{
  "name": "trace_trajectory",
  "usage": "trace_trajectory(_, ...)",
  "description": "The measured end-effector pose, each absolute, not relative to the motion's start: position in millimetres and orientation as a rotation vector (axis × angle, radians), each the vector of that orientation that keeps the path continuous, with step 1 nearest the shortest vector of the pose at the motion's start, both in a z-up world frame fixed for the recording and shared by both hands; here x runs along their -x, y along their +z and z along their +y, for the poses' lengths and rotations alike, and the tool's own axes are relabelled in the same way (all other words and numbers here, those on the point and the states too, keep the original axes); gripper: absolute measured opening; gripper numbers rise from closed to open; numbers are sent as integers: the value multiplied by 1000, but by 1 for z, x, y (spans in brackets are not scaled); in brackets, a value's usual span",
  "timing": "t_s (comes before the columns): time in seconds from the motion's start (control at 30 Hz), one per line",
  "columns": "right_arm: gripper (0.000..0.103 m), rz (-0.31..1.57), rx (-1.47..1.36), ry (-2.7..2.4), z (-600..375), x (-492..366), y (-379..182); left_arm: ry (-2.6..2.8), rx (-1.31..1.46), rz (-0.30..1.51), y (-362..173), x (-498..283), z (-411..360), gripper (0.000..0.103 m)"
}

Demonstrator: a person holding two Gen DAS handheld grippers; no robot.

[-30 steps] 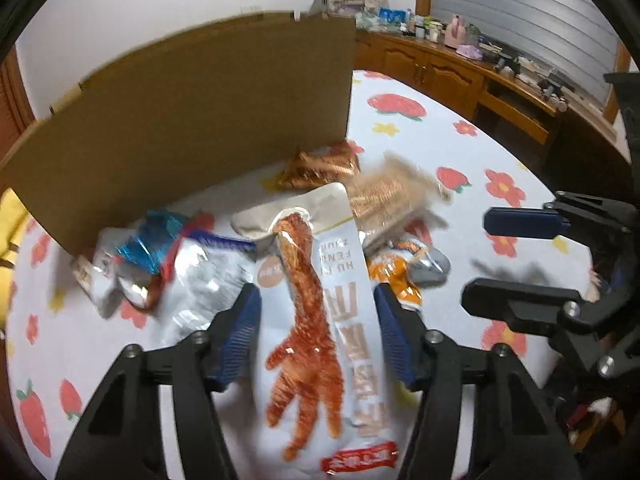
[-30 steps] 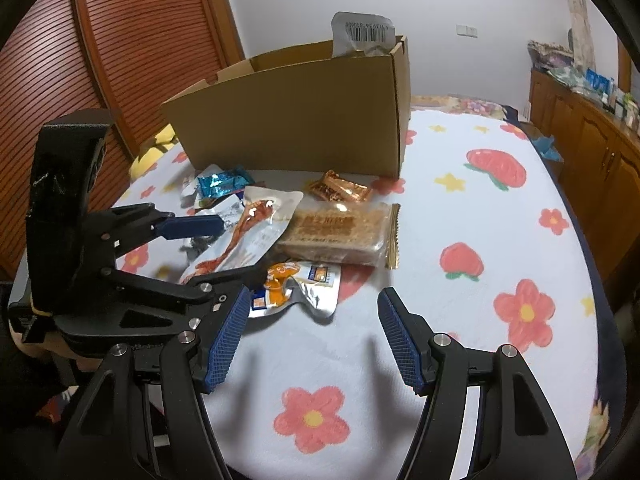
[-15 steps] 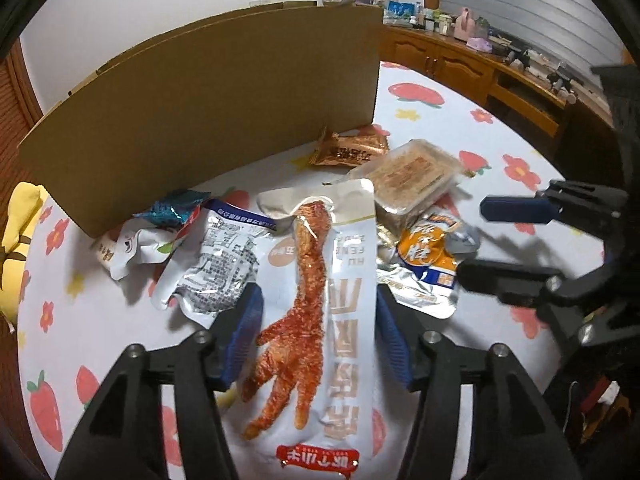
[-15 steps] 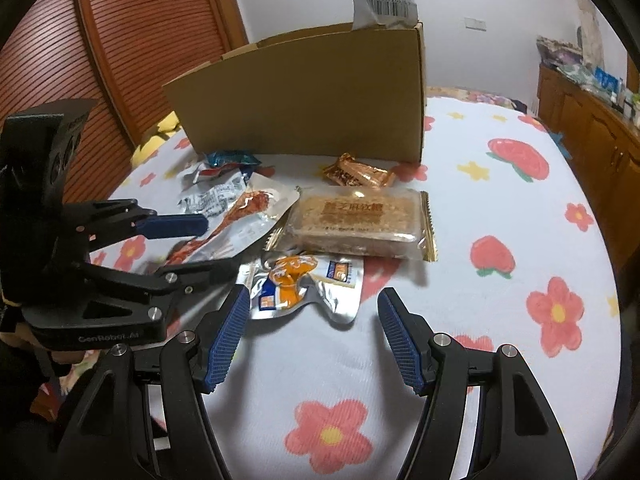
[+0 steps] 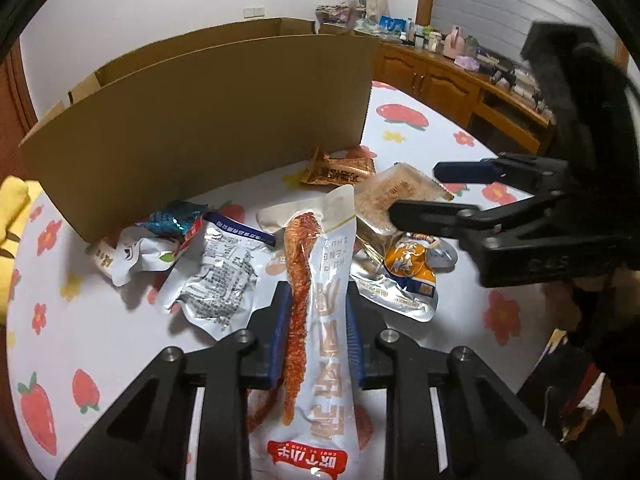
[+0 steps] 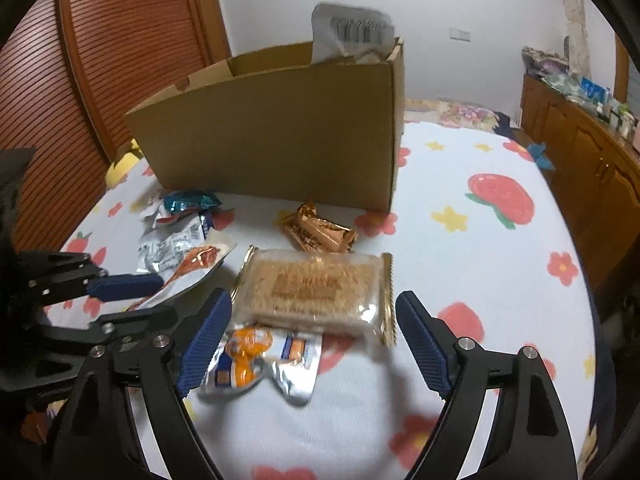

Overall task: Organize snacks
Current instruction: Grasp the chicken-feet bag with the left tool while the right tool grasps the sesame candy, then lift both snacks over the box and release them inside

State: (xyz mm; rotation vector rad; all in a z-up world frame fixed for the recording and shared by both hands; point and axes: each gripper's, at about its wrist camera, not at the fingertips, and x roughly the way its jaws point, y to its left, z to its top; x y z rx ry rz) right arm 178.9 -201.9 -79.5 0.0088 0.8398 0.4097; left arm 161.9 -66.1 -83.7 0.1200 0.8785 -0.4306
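Observation:
My left gripper (image 5: 316, 332) is shut on a long white chicken-foot snack packet (image 5: 320, 320), squeezing it between the blue pads; the packet also shows in the right wrist view (image 6: 192, 268). My right gripper (image 6: 310, 346) is open, its jaws on either side of a clear rice-cracker pack (image 6: 312, 292), just above an orange-and-silver pouch (image 6: 260, 360). The cardboard box (image 6: 280, 132) stands behind the snacks, open at the top, with a white packet (image 6: 352, 32) sticking out. The right gripper also shows in the left wrist view (image 5: 424, 192).
A small orange wrapper (image 6: 318, 234) lies by the box. A silver pouch (image 5: 216, 280), a white pouch (image 5: 136, 256) and a blue wrapper (image 5: 172, 220) lie at the left. The flowered tablecloth (image 6: 480, 280) covers the table. Wooden cabinets (image 6: 580, 152) stand at the right.
My left gripper has closed on the chicken-foot packet. My right gripper has moved forward over the orange-and-silver pouch toward the rice-cracker pack, still open.

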Motion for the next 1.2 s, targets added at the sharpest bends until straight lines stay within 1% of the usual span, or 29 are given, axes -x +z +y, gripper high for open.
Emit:
trace_trajectory(0.17,90,885,26,390,-190,-193,-86,-434,-93,880,-80,-164,-58,22)
trace_trajectory(0.27,94,908,50,378,-187,-198,-90,-440,-79,879,-77,-164,-53,22)
trace_trajectory(0.33,99,925,62,369,-185,-201,-93,-443,-70,877,-74,-164,-50,21)
trace_trajectory(0.43,100,952,22,391,-189,-205,-99,-444,-68,869,-69,-164,-46,19)
trace_trajectory(0.6,99,920,40,390,-190,-201,-100,-421,-93,868,-65,-166,-41,18)
trace_trajectory(0.7,99,917,51,387,-189,-201,-100,-394,-125,875,-65,-169,-39,19)
trace_trajectory(0.8,99,914,43,388,-188,-201,-101,-379,-143,890,-67,-174,-36,22)
trace_trajectory(0.9,99,911,49,383,-186,-200,-102,-376,-139,890,-66,-176,-34,17)
trace_trajectory(0.93,99,910,51,381,-186,-200,-102,-375,-137,894,-66,-177,-33,12)
trace_trajectory(0.97,98,909,53,377,-186,-200,-102,-373,-141,891,-65,-177,-34,10)
trace_trajectory(1.07,94,907,53,371,-186,-199,-101,-370,-138,884,-60,-175,-31,8)
trace_trajectory(1.13,86,907,55,377,-187,-198,-100,-363,-147,880,-59,-174,-29,8)
trace_trajectory(1.2,82,916,48,391,-188,-197,-98,-357,-146,879,-58,-173,-26,8)
